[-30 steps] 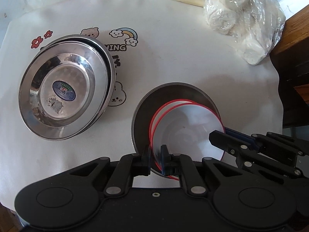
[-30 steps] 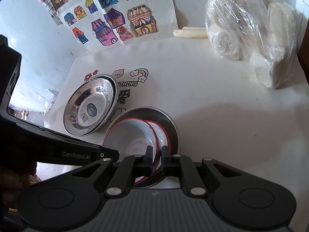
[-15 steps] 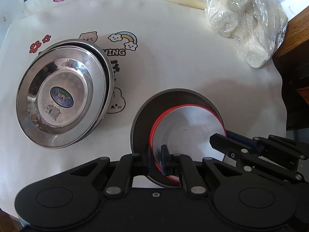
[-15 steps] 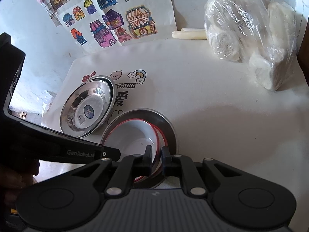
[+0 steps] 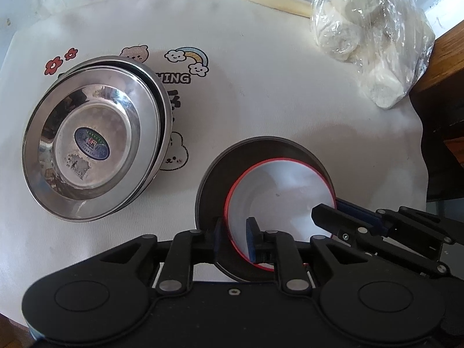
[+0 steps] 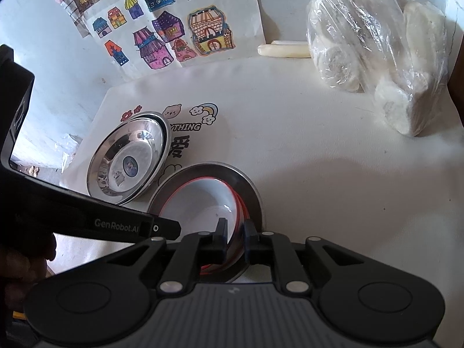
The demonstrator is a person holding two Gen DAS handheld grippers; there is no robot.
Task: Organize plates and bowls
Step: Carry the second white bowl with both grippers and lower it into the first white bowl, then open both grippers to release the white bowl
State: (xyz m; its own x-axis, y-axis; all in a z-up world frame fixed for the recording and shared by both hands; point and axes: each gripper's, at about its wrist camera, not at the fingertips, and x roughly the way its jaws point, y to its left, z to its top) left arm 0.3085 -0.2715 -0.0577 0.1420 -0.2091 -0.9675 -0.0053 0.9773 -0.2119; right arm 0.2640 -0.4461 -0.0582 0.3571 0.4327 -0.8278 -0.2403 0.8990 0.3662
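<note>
A white bowl with a red rim (image 5: 278,200) sits nested in another red-rimmed bowl inside a steel plate (image 5: 214,185) on the white cloth. My left gripper (image 5: 236,239) has its fingers slightly apart, one on each side of the bowl's near rim. My right gripper (image 6: 235,239) straddles the bowl's (image 6: 203,203) right rim, its fingers also slightly parted; it shows in the left wrist view (image 5: 342,217). A stack of steel plates (image 5: 92,145) lies to the left, also in the right wrist view (image 6: 130,159).
A clear bag of white rolls (image 5: 374,43) lies at the back right, with a pale stick (image 5: 275,0) beside it. Coloured house drawings (image 6: 162,29) hang on the wall behind. A dark wooden edge (image 5: 440,92) borders the table on the right.
The upper red-rimmed bowl has settled squarely into the lower one. Both grippers' fingers have widened a little around the rim.
</note>
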